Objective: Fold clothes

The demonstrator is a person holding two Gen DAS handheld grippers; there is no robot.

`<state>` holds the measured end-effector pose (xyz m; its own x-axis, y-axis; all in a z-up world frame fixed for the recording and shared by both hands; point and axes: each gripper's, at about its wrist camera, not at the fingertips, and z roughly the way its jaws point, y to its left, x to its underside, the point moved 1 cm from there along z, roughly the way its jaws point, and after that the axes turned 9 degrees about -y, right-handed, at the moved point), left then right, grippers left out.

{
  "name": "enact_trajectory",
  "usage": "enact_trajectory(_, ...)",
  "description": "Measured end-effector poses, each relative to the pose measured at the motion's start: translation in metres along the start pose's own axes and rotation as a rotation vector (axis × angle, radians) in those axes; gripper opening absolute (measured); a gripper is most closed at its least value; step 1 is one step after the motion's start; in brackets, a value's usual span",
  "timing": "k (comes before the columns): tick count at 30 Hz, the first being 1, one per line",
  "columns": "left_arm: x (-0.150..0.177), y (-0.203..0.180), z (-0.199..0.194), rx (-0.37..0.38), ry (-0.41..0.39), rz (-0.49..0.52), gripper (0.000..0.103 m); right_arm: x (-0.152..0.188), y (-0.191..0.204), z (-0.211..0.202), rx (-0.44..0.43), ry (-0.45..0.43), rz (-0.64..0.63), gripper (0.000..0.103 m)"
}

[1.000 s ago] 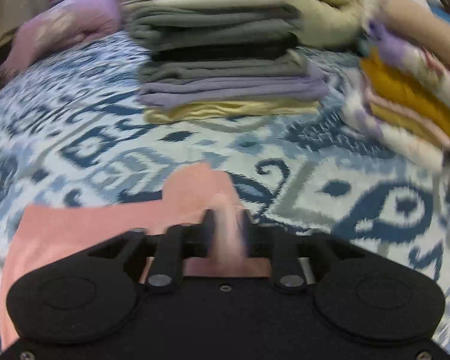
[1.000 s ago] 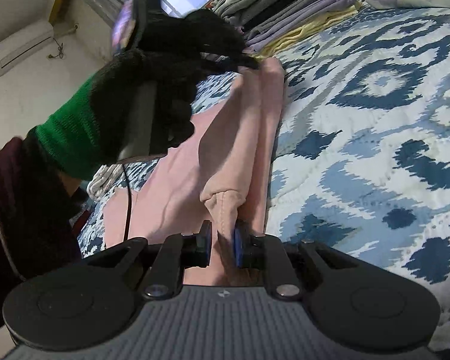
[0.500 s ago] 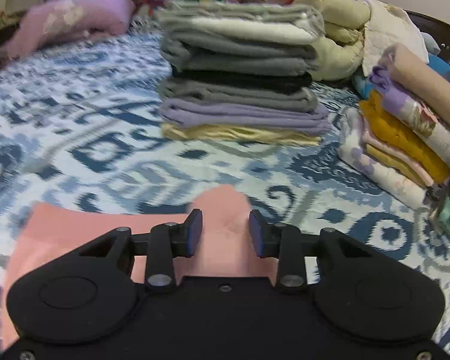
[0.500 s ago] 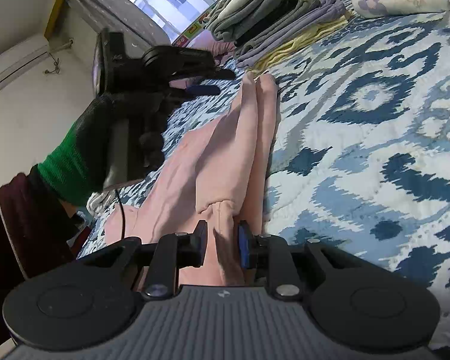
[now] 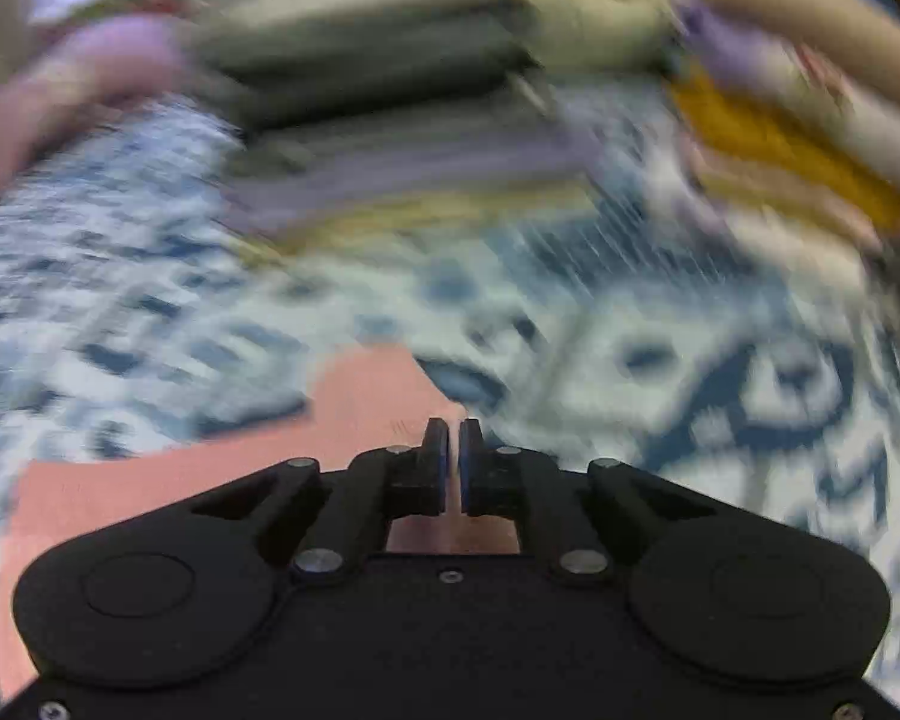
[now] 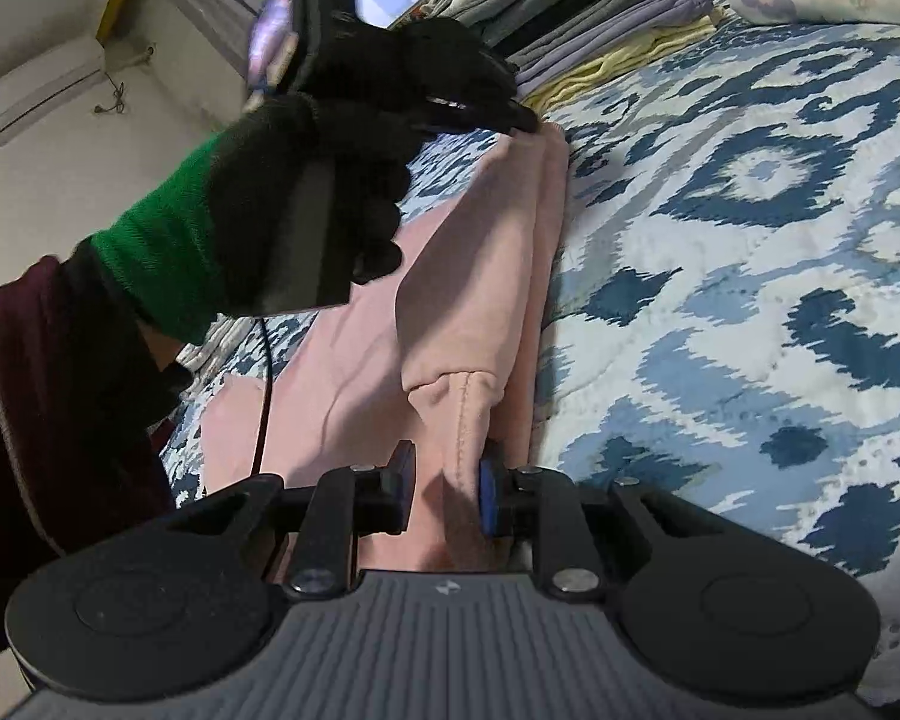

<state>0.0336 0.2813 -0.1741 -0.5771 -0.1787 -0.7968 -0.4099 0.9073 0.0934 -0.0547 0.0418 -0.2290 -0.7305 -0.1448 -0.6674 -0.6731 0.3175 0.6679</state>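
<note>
The pink garment (image 6: 480, 276) lies on the bed (image 6: 750, 252) as a long, narrow folded strip. In the right wrist view it runs from the bottom centre of the frame up toward the upper middle, so its long axis points straight away from the right claw (image 6: 447, 489) toward the left claw (image 6: 519, 120). Each claw has one end of that strip.

The right claw sits at the near end, at bottom centre, with a bunched, seamed fold between its jaws. The blue pad on the right presses the cloth, so I judge it to be grasping the garment, though loosely.

The left claw, carried by a black-gloved hand (image 6: 330, 156) with a green cuff, is at the far tip of the strip in the upper middle. Its jaws have just been closing. In the blurred left wrist view the left claw (image 5: 453, 438) looks clenched almost tight, with pink cloth just under the tips. Whether any cloth is caught between them I cannot tell.

The coming fold probably turns on carrying one end along that axis to the other. The stacks of folded clothes (image 6: 570, 6) stand beyond the far end.
</note>
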Motion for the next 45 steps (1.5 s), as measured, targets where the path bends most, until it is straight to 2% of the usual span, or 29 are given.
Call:
enact_trajectory(2,0.001,-0.001,-0.001,0.002,0.003,0.015,0.012,0.0,0.0,0.0,-0.001,0.001,0.004,0.023)
enact_trajectory(4,-0.003,0.006,-0.013,0.02,-0.032,-0.034,0.018,0.0,0.001,-0.001,-0.001,0.002,0.005,0.023)
enact_trajectory(8,-0.012,0.02,-0.029,0.032,-0.087,-0.086,0.018,0.0,-0.002,-0.002,-0.009,-0.001,0.019,0.023)
enact_trajectory(12,-0.013,0.012,-0.019,0.01,-0.074,-0.025,0.018,0.0,-0.001,-0.001,-0.008,-0.002,0.007,0.023)
enact_trajectory(16,0.006,-0.003,0.013,-0.025,-0.004,0.122,0.022,0.002,0.001,0.002,-0.01,0.015,-0.005,0.024)
enact_trajectory(20,0.003,-0.011,0.009,-0.034,0.008,0.219,0.022,0.002,0.005,0.001,-0.007,0.022,-0.04,0.024)
enact_trajectory(24,-0.002,0.006,-0.018,-0.026,-0.043,0.146,0.024,0.002,0.007,-0.014,0.01,-0.004,-0.032,0.028)
enact_trajectory(26,0.0,0.013,-0.037,-0.022,-0.082,0.12,0.024,0.003,0.009,-0.028,0.023,-0.029,-0.043,0.038)
enact_trajectory(28,0.005,0.02,-0.057,-0.003,-0.111,0.099,0.024,0.003,0.011,-0.041,0.048,-0.056,-0.062,0.042)
enact_trajectory(31,0.019,0.025,-0.086,0.044,-0.142,0.074,0.024,0.001,0.01,-0.053,0.076,-0.112,-0.079,0.038)
enact_trajectory(34,0.038,0.025,-0.109,0.095,-0.159,0.061,0.024,-0.004,0.016,-0.052,0.091,-0.179,-0.142,0.021)
enact_trajectory(38,0.07,0.022,-0.121,0.138,-0.142,0.058,0.024,-0.01,0.03,-0.032,0.101,-0.245,-0.267,0.012)
enact_trajectory(40,0.087,0.022,-0.116,0.131,-0.107,0.063,0.024,-0.01,0.029,-0.014,0.124,-0.203,-0.285,0.011)
enact_trajectory(42,0.104,0.022,-0.107,0.117,-0.07,0.065,0.03,-0.003,0.017,0.01,0.115,-0.072,-0.229,0.011)
enact_trajectory(43,0.109,0.025,-0.105,0.122,-0.081,0.045,0.031,0.001,0.016,0.016,0.104,-0.039,-0.243,0.006)
enact_trajectory(45,0.112,0.03,-0.104,0.135,-0.094,-0.003,0.031,0.006,0.026,0.02,0.118,-0.035,-0.347,0.006)
